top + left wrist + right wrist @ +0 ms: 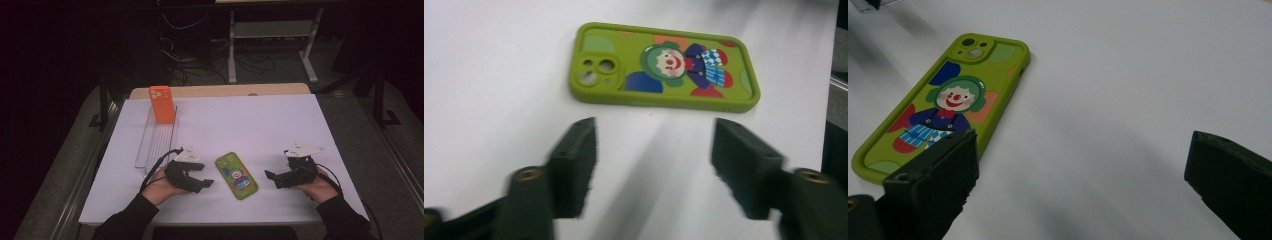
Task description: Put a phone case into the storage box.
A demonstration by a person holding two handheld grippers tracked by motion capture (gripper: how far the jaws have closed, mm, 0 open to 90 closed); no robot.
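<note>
A green phone case with a clown picture (236,175) lies flat on the white table, between my two grippers. In the left gripper view the case (664,65) lies just beyond the jaws. My left gripper (206,184) (654,165) is open and holds nothing. My right gripper (270,177) (1080,185) is open too, its jaws wide apart, with the case (943,107) off to the left of them. An orange phone case (162,104) stands upright in a clear rack (156,142) at the back left.
The white table top (250,120) has bare room behind and to the right of the green case. A wooden edge (220,91) runs along the table's far side. Dark floor, cables and a white frame (272,35) lie beyond.
</note>
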